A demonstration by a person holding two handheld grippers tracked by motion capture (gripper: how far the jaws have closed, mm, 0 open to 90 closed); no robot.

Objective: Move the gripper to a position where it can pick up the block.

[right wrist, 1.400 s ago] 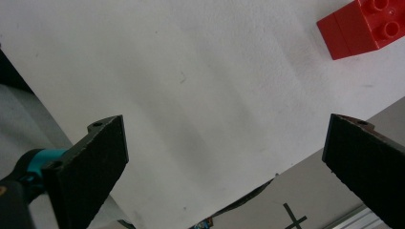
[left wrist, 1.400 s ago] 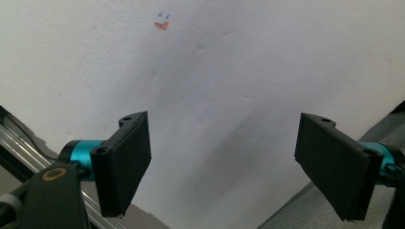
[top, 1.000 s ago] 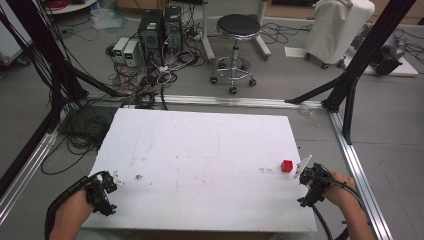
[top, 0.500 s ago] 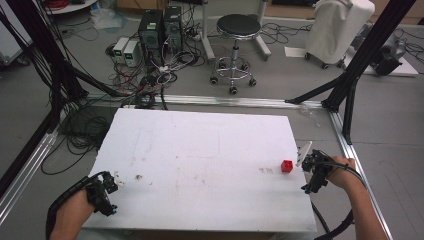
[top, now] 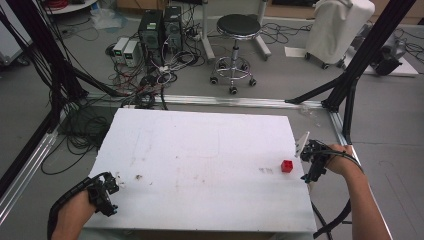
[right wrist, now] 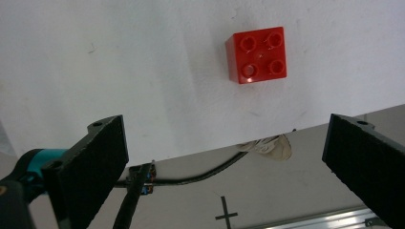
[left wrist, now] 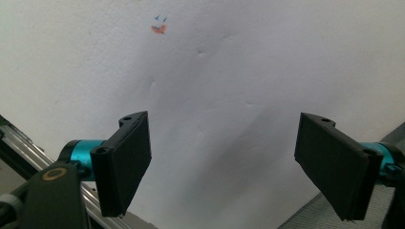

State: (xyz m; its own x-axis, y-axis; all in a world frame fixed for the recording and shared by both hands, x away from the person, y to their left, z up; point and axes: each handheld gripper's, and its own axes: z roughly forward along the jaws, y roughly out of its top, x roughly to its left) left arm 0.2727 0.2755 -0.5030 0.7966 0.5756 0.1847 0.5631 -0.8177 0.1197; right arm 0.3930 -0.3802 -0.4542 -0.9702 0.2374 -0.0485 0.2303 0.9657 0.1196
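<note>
Tabletop (top: 200,165): white foam-like board, dented and lightly stained, framed by aluminium rails; wide bare area across its middle and far half. A small orange and blue mark (left wrist: 159,27) sits on it ahead of the left tongs.

Red brick (top: 286,166): square four-stud toy block, studs up, resting flat near the tabletop's right edge, well apart from the left tongs. Square in outline, so no long axis; in the right gripper view (right wrist: 258,54) its sides lie slightly turned against the board edge, which runs just below it.

Right tongs (top: 311,161): held by the right hand (top: 340,160) just off the right edge, beside the brick but not touching it. Jaws spread wide, grasping nothing; brick lies ahead of them, nearer the right jaw.

Left tongs (top: 106,191): held at the near left corner by the left hand (top: 75,210). Jaws spread wide over bare board, grasping nothing.

Room: grey floor beyond the tabletop; black stool (top: 235,30), computer towers (top: 160,27), tangled cables (top: 145,85), black frame posts at both sides.
</note>
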